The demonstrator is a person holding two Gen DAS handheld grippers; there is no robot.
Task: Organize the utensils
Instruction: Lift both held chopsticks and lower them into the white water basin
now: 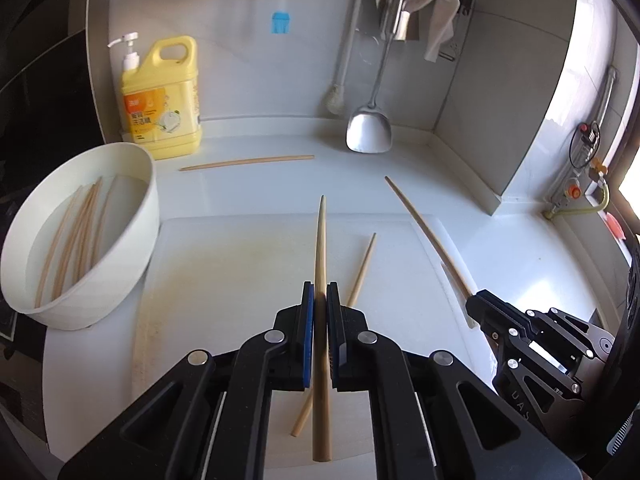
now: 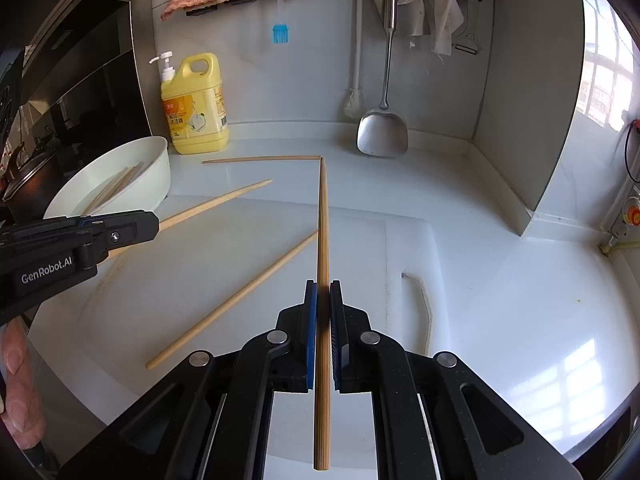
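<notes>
Your left gripper (image 1: 320, 300) and right gripper (image 2: 323, 300) each angle down over the white cutting board (image 1: 224, 280), each clamped on one chopstick (image 1: 321, 264) (image 2: 323, 240). One loose chopstick (image 2: 232, 300) lies on the board, another (image 1: 246, 162) behind it on the white counter, several in the basin (image 1: 132, 240) left of it.
</notes>
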